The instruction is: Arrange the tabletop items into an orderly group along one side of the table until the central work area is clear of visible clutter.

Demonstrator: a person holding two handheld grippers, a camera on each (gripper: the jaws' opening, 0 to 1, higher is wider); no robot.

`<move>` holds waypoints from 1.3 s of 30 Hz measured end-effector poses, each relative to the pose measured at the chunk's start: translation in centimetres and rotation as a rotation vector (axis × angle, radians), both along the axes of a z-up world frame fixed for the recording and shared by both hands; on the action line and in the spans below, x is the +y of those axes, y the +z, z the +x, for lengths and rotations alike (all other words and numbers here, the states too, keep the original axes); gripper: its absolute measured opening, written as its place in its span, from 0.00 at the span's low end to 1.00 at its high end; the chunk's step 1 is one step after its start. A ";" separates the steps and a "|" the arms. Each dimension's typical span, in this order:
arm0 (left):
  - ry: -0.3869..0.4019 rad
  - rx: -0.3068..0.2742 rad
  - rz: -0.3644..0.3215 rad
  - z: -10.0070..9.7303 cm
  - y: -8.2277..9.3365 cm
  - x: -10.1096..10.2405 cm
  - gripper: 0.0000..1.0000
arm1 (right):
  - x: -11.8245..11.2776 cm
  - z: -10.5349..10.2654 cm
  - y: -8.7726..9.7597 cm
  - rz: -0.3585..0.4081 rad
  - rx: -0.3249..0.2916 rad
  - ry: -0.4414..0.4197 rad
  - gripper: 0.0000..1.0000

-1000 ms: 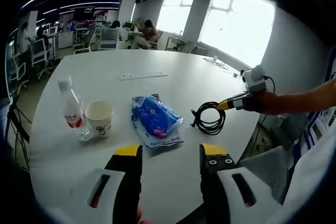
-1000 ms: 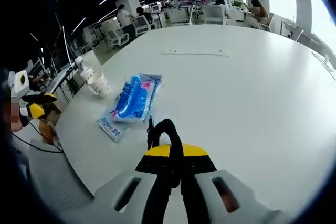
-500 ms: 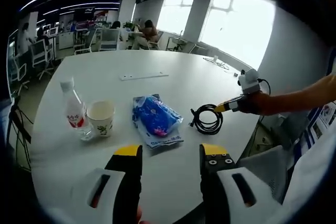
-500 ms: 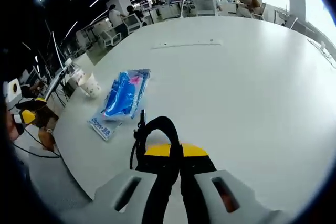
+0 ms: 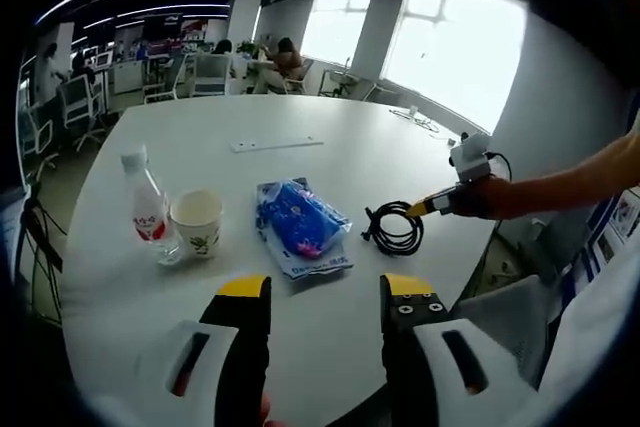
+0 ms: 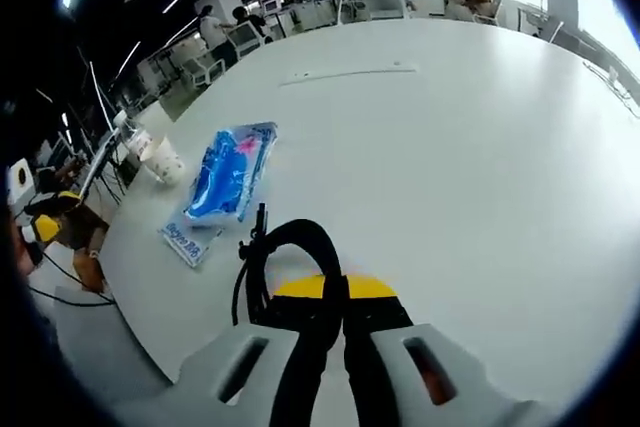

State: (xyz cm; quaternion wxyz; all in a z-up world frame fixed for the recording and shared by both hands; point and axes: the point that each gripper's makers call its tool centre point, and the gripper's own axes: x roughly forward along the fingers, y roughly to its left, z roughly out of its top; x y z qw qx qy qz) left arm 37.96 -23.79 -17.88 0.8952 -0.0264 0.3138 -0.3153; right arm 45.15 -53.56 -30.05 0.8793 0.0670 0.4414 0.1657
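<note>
The white counter (image 5: 330, 162) carries a blue packet (image 5: 300, 225) at centre, with a paper cup (image 5: 197, 224) and bottle (image 5: 148, 209) to its left. My right tool (image 6: 334, 292) grips the black cable (image 5: 393, 228), now dragged closer to the packet; my left tool (image 5: 323, 292) hovers open at lower centre.

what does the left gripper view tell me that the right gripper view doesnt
The left gripper view has the open left claw hovering over the table edge, and the right claw seen from outside.

The right gripper view has the right claw up close, shut on the coiled black cable.

Both have the white table, water bottle, paper cup, blue packet and cable.
</note>
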 end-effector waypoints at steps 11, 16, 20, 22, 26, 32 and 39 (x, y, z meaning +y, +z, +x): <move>0.009 0.000 -0.001 0.0 0.0 0.2 0.43 | -0.2 -0.4 -0.7 0.001 0.032 -0.007 0.02; 0.016 -0.001 -0.006 0.1 0.0 0.5 0.43 | -0.5 -0.4 -0.9 -0.002 0.040 -0.008 0.02; 0.018 0.001 -0.008 0.1 -0.1 0.6 0.43 | -0.6 -0.5 -1.0 -0.007 0.047 -0.009 0.03; 0.018 0.002 -0.010 0.1 -0.2 0.6 0.43 | -0.6 -0.6 -1.1 -0.006 0.050 -0.015 0.03; 0.022 0.000 -0.014 0.1 -0.1 0.6 0.43 | -1.0 -0.5 -1.1 0.014 0.059 -0.056 0.03; 0.023 0.000 -0.017 -0.2 -0.2 0.6 0.43 | -1.0 -0.7 -1.0 -0.007 0.065 -0.032 0.03; 0.019 0.001 -0.018 -0.4 -0.2 0.8 0.43 | -1.3 -1.2 -1.0 -0.021 0.060 -0.027 0.00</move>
